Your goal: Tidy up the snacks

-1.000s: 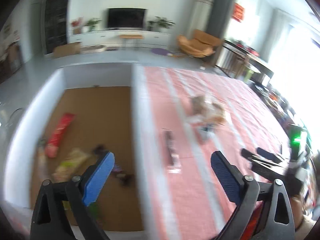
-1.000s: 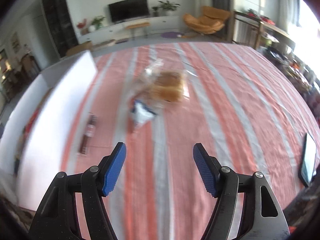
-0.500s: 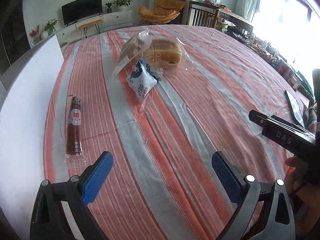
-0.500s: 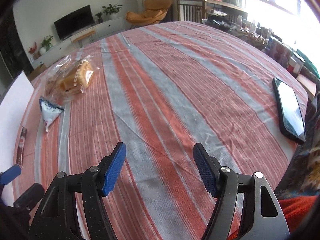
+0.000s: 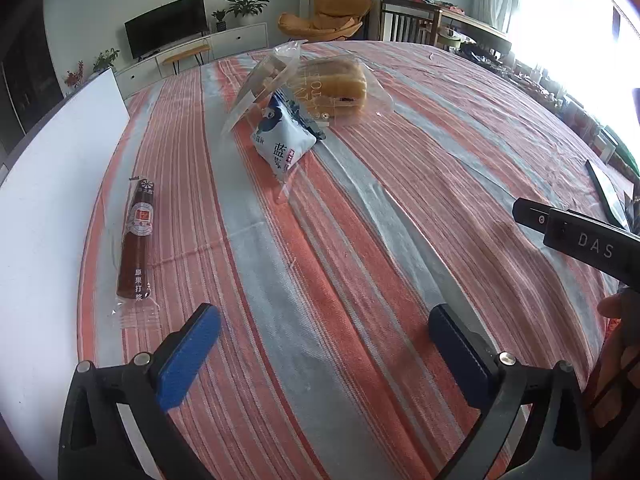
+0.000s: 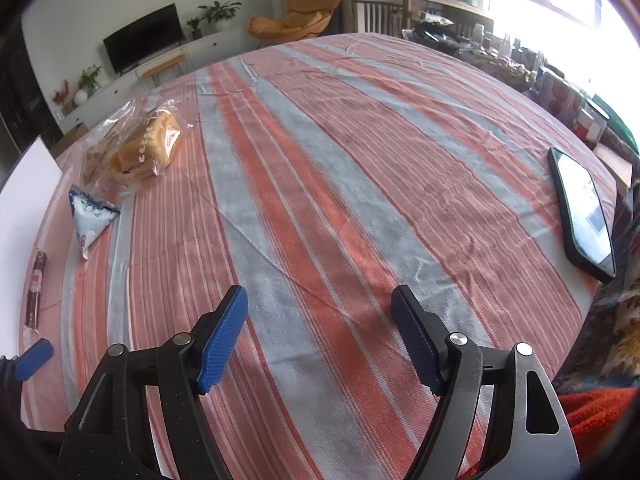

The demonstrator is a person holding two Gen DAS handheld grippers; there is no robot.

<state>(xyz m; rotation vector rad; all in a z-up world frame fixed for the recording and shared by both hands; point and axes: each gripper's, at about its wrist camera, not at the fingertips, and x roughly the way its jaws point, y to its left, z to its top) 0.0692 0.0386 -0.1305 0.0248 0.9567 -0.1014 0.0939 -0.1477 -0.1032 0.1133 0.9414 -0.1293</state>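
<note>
On the striped tablecloth lie a long brown snack stick in clear wrap [image 5: 136, 236], a small blue-and-white packet [image 5: 282, 142] and a bagged bread loaf [image 5: 334, 88] with a clear bag [image 5: 264, 80] leaning on it. My left gripper [image 5: 322, 354] is open and empty, low over the cloth, nearer than the stick. My right gripper [image 6: 320, 336] is open and empty over bare cloth; the loaf [image 6: 148, 148], packet [image 6: 90, 218] and stick [image 6: 36, 288] lie far to its left.
A white box wall [image 5: 52, 208] stands along the left side of the table. A black phone [image 6: 582, 216] lies near the right table edge. The right tool's body [image 5: 580, 240] juts in at the left view's right. Chairs and clutter stand beyond the table.
The left gripper has swung from above the box to low over the tablecloth and closed in on the snacks. The right gripper has turned right, away from the snacks. Both stay open.
</note>
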